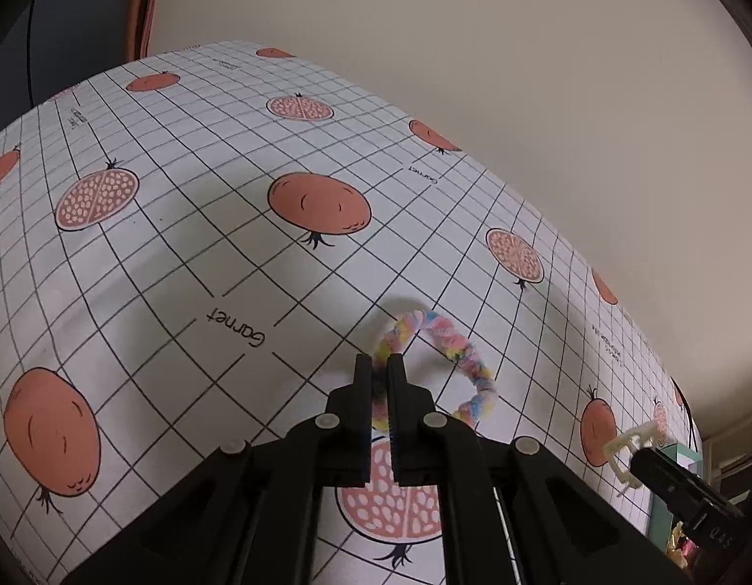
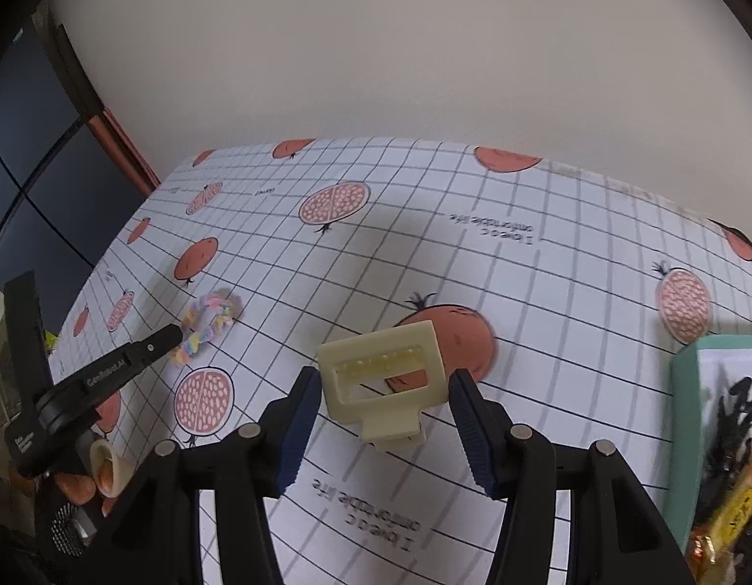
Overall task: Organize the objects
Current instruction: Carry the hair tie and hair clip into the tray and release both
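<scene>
On the gridded tablecloth (image 1: 190, 263), left fingers (image 1: 361, 390) pinch the scrunchie (image 1: 454, 341), right fingers (image 2: 473, 419) clasp the clip (image 2: 383, 385).

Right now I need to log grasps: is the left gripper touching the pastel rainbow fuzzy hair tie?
Touching. The left wrist view shows the left gripper shut on the pastel rainbow fuzzy hair tie, its band pinched between the fingers.
</scene>
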